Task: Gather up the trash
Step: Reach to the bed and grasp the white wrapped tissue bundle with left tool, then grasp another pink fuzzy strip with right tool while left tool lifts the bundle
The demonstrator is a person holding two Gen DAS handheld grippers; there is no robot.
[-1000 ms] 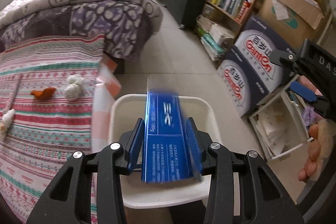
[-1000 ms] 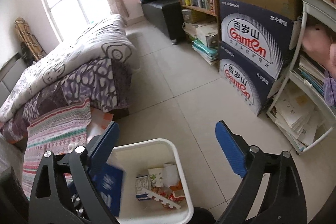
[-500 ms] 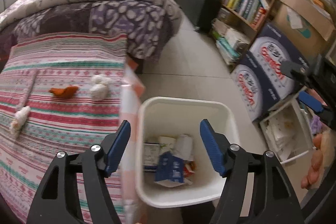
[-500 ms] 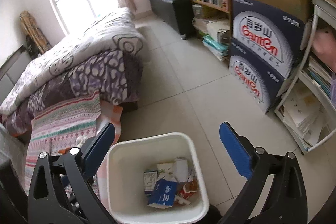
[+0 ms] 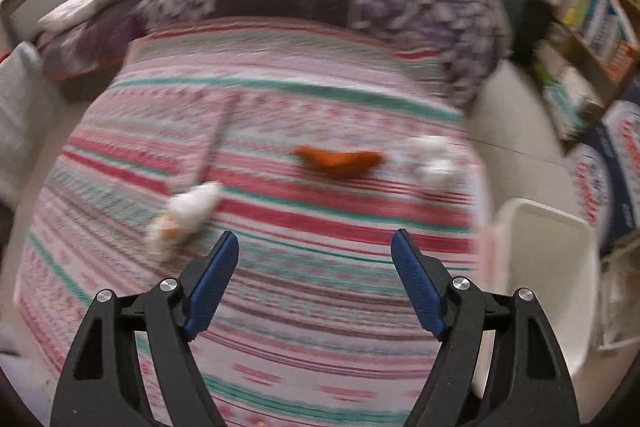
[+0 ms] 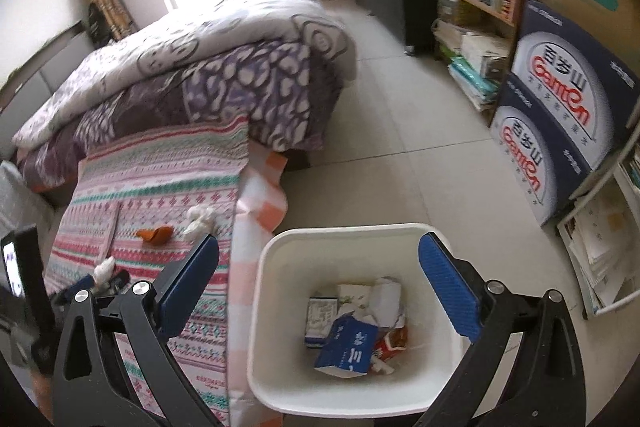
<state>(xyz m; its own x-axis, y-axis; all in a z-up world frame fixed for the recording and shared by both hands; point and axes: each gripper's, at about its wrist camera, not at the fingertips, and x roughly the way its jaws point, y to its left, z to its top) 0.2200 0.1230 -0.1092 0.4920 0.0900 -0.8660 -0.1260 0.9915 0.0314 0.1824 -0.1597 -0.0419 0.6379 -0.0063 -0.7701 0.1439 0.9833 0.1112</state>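
Left tool [image 5: 315,255] is opening, empty, above the striped bed [image 5: 320,307]; right tool [image 6: 319,259] gapes over the white bin [image 6: 280,327] holding trash. 2 blue boxes [image 6: 560,131] read "Ganten".

Two stacked navy cartons [image 6: 560,115] beside the bookshelf each carry the brand "Ganten" in red Latin letters on a white oval, with a line of Chinese characters above it (too small to transcribe reliably). The blue box [image 6: 348,345] in the white bin [image 6: 276,307] bears white characters, not legible. The left wrist view is blurred; nothing there is readable.
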